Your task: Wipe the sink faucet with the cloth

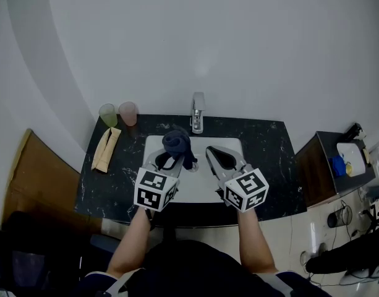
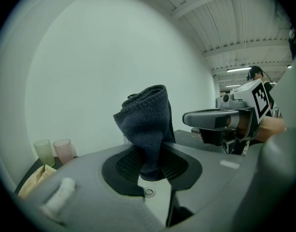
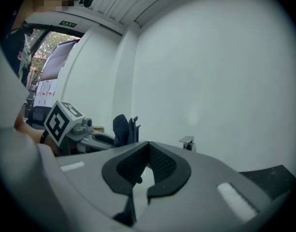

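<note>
A dark blue cloth [image 1: 177, 143] is bunched up and sticks out of my left gripper [image 1: 171, 155], whose jaws are shut on its lower end [image 2: 150, 166]. It hangs over the white sink basin [image 1: 153, 145], a short way in front of the chrome faucet [image 1: 197, 112]. My right gripper [image 1: 217, 155] hovers beside it over the basin, shut with nothing between its jaws. In the right gripper view the faucet [image 3: 187, 142] shows ahead, the cloth [image 3: 123, 129] to the left.
A black marble counter [image 1: 269, 153] surrounds the sink. At its back left stand a green cup [image 1: 107, 114] and a pink cup [image 1: 128, 112], with a tan folded cloth [image 1: 106, 148] in front of them. A dark cabinet [image 1: 337, 166] with small items stands to the right.
</note>
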Available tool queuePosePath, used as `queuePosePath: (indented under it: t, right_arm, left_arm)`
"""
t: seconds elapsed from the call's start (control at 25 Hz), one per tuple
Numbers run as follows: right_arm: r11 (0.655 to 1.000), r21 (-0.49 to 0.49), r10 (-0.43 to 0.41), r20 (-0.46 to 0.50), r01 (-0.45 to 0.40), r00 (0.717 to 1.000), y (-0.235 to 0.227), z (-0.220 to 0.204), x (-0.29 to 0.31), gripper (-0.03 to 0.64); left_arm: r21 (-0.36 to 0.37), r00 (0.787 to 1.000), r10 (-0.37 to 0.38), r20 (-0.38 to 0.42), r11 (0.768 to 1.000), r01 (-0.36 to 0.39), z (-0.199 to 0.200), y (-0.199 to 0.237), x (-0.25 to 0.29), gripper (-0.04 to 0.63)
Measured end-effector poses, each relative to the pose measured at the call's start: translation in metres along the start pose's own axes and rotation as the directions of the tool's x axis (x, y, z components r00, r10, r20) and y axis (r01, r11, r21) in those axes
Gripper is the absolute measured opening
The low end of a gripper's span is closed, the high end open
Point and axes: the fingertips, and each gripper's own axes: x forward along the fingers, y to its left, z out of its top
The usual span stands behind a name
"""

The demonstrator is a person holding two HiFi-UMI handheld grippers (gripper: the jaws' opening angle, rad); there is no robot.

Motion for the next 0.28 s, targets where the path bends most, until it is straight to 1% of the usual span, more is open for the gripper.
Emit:
queuePosePath:
  t: [0.28]
  right_arm:
    - [1.000,0.002,-0.008,0.001,0.008,1.000,-0.0016,-0.0010,-0.0037,0.006]
  left_arm:
    - [-0.003,1.000,-0.001,0.000,1.000,0.001,-0.0006,-0.0037,-0.0033,0.086]
